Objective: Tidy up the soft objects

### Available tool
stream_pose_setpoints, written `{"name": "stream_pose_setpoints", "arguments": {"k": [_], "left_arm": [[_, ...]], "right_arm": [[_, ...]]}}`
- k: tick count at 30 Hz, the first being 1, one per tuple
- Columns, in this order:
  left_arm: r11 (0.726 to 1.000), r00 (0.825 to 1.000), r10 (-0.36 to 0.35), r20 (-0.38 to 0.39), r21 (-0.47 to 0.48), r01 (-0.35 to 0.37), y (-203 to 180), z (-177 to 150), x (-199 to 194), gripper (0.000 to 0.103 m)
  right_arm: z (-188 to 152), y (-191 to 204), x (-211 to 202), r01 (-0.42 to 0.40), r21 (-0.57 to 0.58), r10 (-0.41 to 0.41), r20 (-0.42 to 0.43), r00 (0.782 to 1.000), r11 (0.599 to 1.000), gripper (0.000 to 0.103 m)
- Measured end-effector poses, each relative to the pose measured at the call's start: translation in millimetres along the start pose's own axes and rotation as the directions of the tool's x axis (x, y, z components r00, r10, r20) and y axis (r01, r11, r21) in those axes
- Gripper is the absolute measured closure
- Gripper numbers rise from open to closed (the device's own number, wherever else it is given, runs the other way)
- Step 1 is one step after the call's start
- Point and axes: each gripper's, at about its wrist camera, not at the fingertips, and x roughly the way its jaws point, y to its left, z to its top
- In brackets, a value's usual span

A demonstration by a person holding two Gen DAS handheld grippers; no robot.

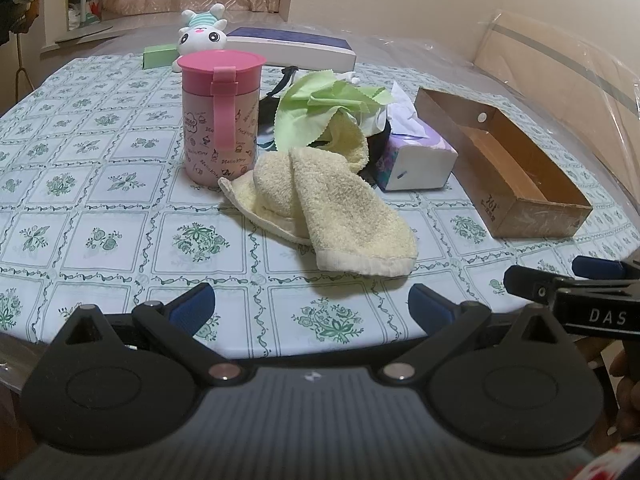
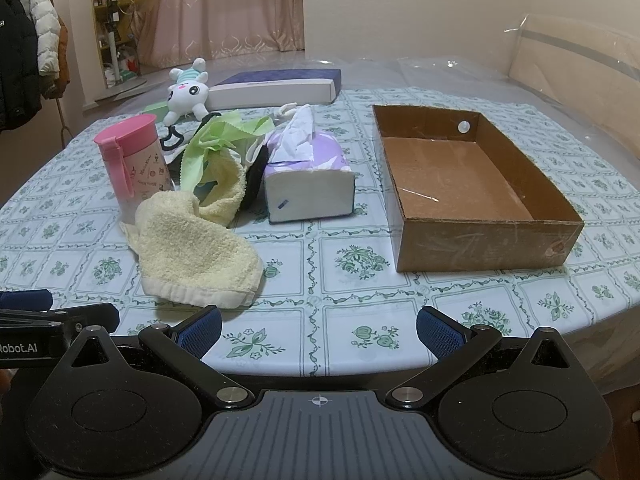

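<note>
A pale yellow towel (image 1: 336,204) lies crumpled on the table, also in the right wrist view (image 2: 196,248). A green cloth (image 1: 320,108) sits behind it (image 2: 216,140). A white plush toy (image 1: 202,36) lies at the back (image 2: 186,94). A brown cardboard box (image 1: 516,168) stands open and empty at the right (image 2: 472,188). My left gripper (image 1: 312,308) is open and empty at the table's near edge, short of the towel. My right gripper (image 2: 320,328) is open and empty at the near edge, right of the towel.
A pink lidded cup (image 1: 220,116) stands left of the towel (image 2: 132,160). A purple tissue pack (image 1: 416,156) lies between towel and box (image 2: 308,176). A flat blue-white box (image 1: 292,46) and a small green box (image 1: 158,56) lie at the back. A black strap (image 2: 172,138) lies by the cloth.
</note>
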Motion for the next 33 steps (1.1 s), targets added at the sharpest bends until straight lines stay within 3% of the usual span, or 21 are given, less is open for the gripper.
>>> {"name": "stream_pose_setpoints", "arguments": {"k": [33], "left_arm": [[1.000,1.000,-0.001,0.000,-0.008,0.001,0.6,-0.5,-1.2,0.001]], "right_arm": [[2.0,-0.8,-1.5,-0.002,0.001,0.002,0.000,1.000,1.000,0.000]]}}
